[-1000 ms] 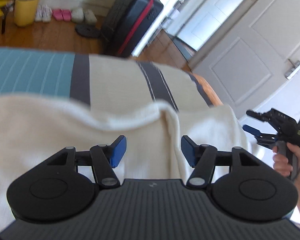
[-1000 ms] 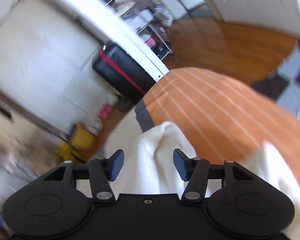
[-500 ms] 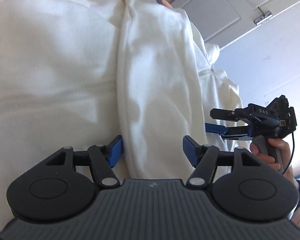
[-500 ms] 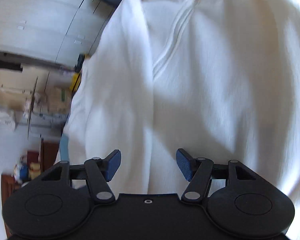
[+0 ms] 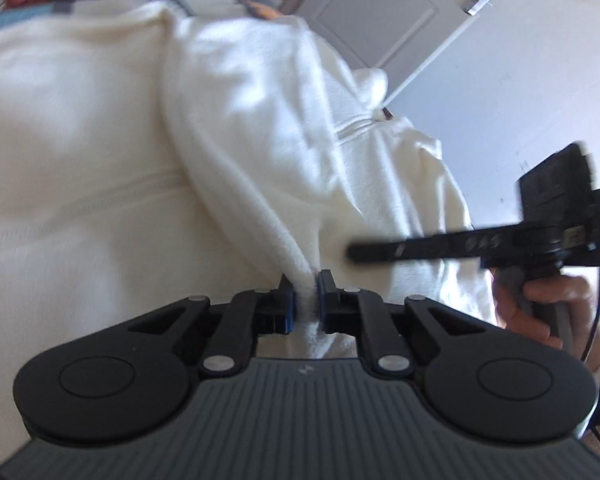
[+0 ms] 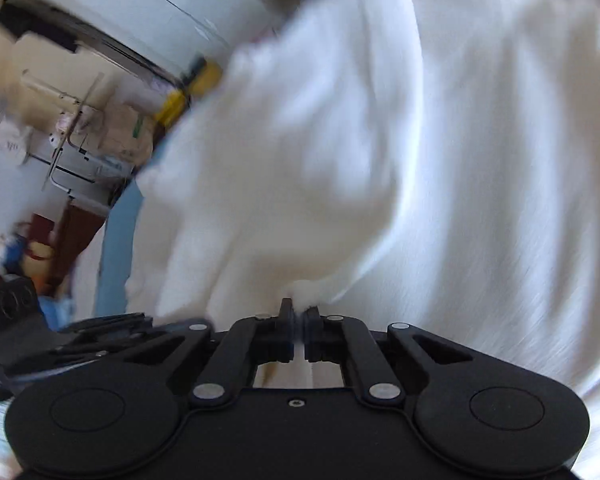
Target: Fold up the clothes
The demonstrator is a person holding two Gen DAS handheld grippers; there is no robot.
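Both the left gripper (image 5: 305, 300) and right gripper (image 6: 299, 326) are closing, fingers clamped on the cream fleece zip jacket (image 5: 240, 128), which stretches away ahead of them.

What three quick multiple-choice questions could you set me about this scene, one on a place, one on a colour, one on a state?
1. Where does the other handheld gripper show in the left wrist view?
A. upper left
B. right side
C. bottom centre

2. What colour is the garment?
A. cream white
B. red
C. navy

3. How do the left gripper's jaws stand?
A. wide apart, empty
B. out of view
C. pinching fabric

Answers: 1 B, the right gripper reaches in from the right. 2 A, the garment is cream white. 3 C, the left gripper is closing on a fold of it.
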